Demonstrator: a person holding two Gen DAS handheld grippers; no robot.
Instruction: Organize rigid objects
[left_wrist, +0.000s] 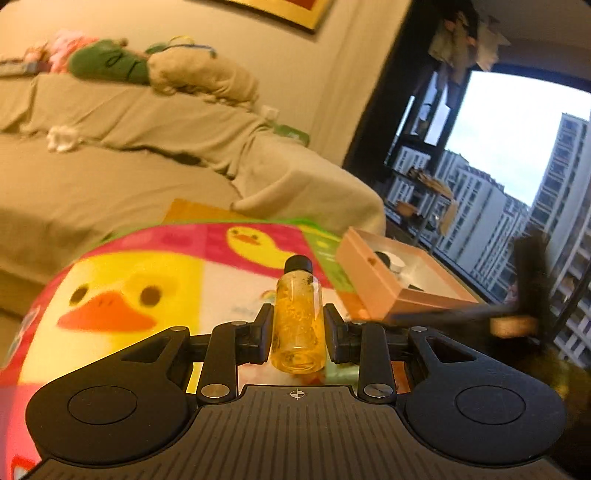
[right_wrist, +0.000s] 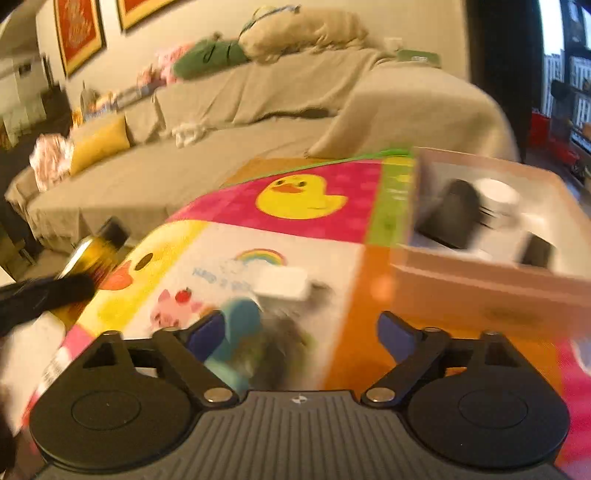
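My left gripper (left_wrist: 297, 325) is shut on a clear bottle of amber liquid with a black cap (left_wrist: 297, 321), held upright above the colourful duck-print mat (left_wrist: 147, 288). The same bottle shows at the left edge of the right wrist view (right_wrist: 94, 254). My right gripper (right_wrist: 301, 332) is open; a blurred teal and grey object (right_wrist: 247, 343) lies on the mat between its fingers, and a small white block (right_wrist: 284, 282) lies just beyond. A pink open box (left_wrist: 402, 280) (right_wrist: 491, 229) holding a black item and a white round item sits at the mat's right.
A beige-covered sofa (left_wrist: 129, 147) (right_wrist: 258, 118) with cushions and soft toys runs behind the mat. A large window (left_wrist: 517, 166) with a dark shelf is at the right. Framed pictures (right_wrist: 77, 33) hang on the wall.
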